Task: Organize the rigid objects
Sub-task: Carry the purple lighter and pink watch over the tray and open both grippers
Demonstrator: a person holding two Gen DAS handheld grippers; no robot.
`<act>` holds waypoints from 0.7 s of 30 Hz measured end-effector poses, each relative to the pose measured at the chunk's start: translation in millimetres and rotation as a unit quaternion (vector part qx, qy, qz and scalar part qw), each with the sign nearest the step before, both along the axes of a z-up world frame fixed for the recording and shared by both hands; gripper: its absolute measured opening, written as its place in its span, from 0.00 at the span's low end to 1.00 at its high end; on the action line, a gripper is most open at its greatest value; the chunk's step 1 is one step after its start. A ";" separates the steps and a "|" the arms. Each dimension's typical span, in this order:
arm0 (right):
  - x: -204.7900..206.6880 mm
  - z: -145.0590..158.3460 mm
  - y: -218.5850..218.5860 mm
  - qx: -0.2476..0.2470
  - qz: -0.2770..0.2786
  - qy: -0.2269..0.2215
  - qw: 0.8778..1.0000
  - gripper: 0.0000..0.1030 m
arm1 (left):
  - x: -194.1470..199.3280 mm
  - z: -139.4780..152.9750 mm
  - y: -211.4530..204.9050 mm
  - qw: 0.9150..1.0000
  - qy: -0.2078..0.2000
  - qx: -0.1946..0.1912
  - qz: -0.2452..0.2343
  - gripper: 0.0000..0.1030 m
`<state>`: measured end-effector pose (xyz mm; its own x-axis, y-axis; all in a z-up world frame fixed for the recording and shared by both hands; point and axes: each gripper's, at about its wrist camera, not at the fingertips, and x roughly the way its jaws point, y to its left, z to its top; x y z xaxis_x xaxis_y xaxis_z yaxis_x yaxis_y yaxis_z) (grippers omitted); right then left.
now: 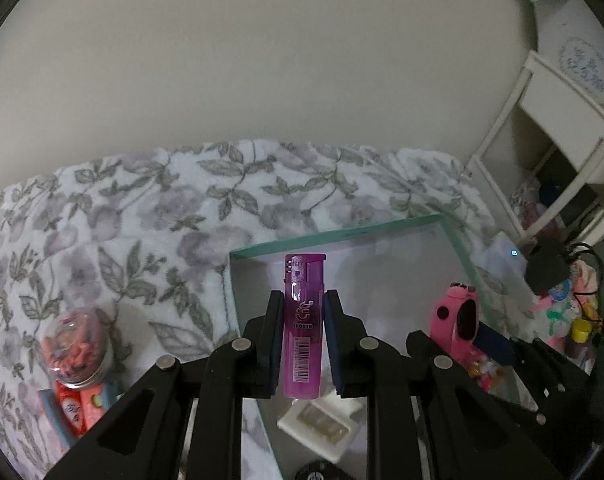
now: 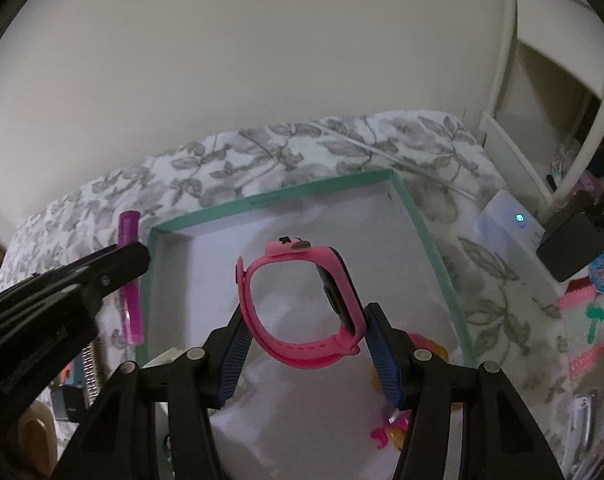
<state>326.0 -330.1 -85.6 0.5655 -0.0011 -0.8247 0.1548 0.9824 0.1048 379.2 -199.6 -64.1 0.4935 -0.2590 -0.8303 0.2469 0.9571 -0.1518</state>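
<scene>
The left gripper [image 1: 303, 320] is clamped tight on a purple lighter [image 1: 303, 328], upright over the near-left corner of a green-rimmed box [image 1: 334, 236]. The box sits on a flowered blanket [image 1: 142, 216] against a plain pale wall [image 1: 262, 60] — a white shelf [image 1: 558, 128] stands to the right.

In the right wrist view, the right gripper [image 2: 304, 332] stands half open, pinching a pink watch [image 2: 302, 304] by its strap loop, above the box's white floor [image 2: 302, 420].

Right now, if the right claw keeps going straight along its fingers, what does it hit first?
Most likely the white floor of the teal-rimmed box. The right claw, shut on the pink watch, points down into it, with nothing visible between. Depth is unclear.
</scene>
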 end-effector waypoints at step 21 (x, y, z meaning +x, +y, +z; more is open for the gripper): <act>15.2 -35.5 4.4 -0.033 0.014 0.042 0.998 0.58 | 6.8 -48.6 -6.0 0.998 0.052 0.017 0.018 0.20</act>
<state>341.2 -325.7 -121.0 0.4947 -0.0423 -0.8680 0.1320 0.9909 0.0270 386.0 -205.5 -112.7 0.4123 -0.2127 -0.8859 0.1967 0.9702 -0.1414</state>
